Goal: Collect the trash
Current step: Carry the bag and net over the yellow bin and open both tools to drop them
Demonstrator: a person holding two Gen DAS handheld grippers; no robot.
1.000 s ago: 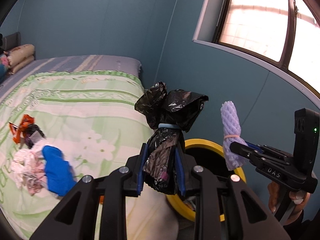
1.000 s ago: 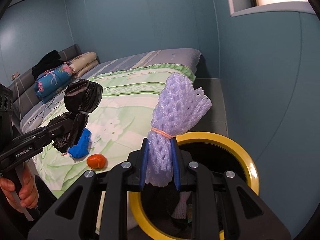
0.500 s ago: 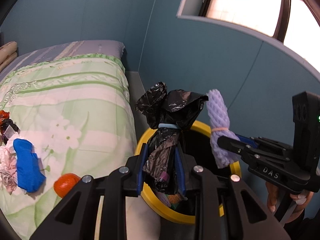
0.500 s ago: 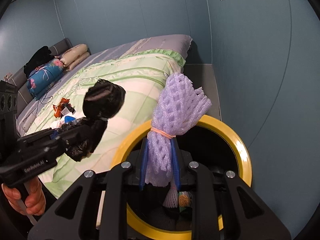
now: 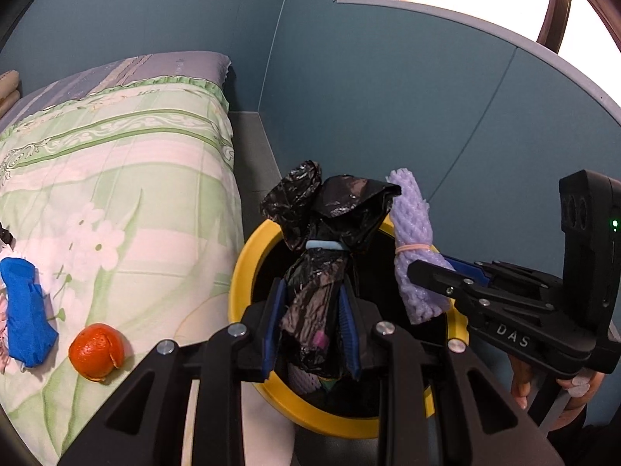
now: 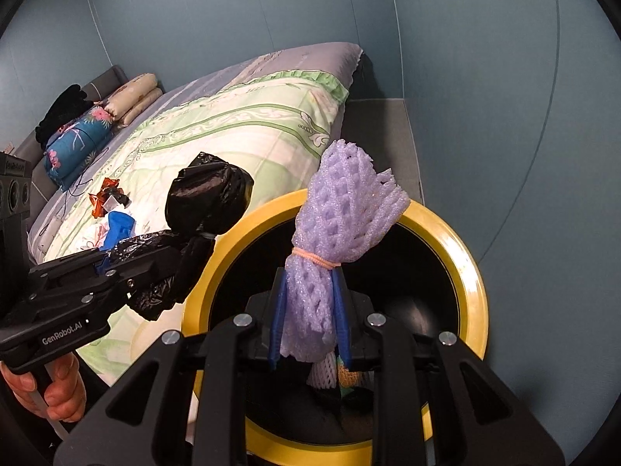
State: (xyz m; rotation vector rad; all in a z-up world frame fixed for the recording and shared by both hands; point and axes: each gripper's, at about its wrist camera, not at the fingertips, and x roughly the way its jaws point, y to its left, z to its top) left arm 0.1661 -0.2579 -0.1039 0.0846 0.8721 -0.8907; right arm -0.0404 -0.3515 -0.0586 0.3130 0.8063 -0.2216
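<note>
While both bundles stand roughly upright with their long axes pointing up out of the fingers, they hang over the mouth of the yellow-rimmed bin (image 6: 471, 272) beside the bed (image 5: 128, 178). The left claw (image 5: 310, 322) is clamped on the lower half of a crumpled black plastic bag (image 5: 330, 225), cinched at its waist by a pale blue band, its glossy, wrinkled top flaring above the blue finger pads. The right claw (image 6: 308, 310) is closed on a roll of lilac foam netting (image 6: 341, 209), tied with a thin peach rubber band; its open-cell mesh fans out at the top. In the left wrist view the right claw reaches in from the right, level, with the person's hand (image 5: 543, 388) under its handle, and the netting sits just beside the bag. Inside the dark, round bin lie more white netting and a few scraps. On the green floral quilt rest an orange peel (image 5: 97, 349), a blue cloth (image 5: 25, 318) and crumpled wrappers (image 6: 106, 198), well apart from the bin.
</note>
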